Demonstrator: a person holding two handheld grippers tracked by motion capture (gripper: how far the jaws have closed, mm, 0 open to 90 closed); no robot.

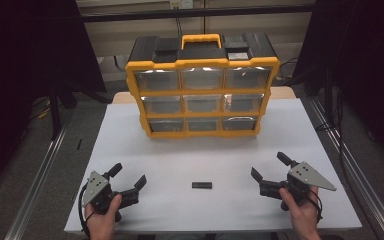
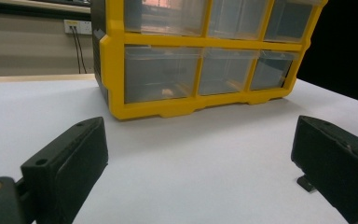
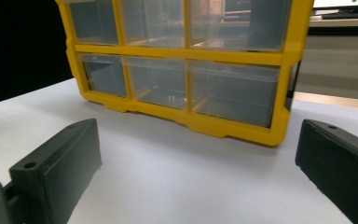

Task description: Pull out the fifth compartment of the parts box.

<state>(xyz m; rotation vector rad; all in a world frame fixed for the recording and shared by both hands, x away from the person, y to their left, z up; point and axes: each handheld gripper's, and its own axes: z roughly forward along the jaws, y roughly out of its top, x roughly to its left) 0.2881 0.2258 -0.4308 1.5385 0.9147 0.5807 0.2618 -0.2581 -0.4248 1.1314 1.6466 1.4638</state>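
That little black block (image 1: 201,185) lying in front of the yellow drawer cabinet (image 1: 202,120), between the wide-open left gripper (image 1: 128,178) and right gripper (image 1: 269,170), looks light and rigid, so I'd pinch its long sides.

My rig, itemised — left gripper (image 1: 128,176): black body, two blocky matte-black jaws with a small screw hole each, grey three-cornered top plate dotted with fasteners, black cable trailing; right gripper (image 1: 270,168): same build — bare hands, no sleeves in view
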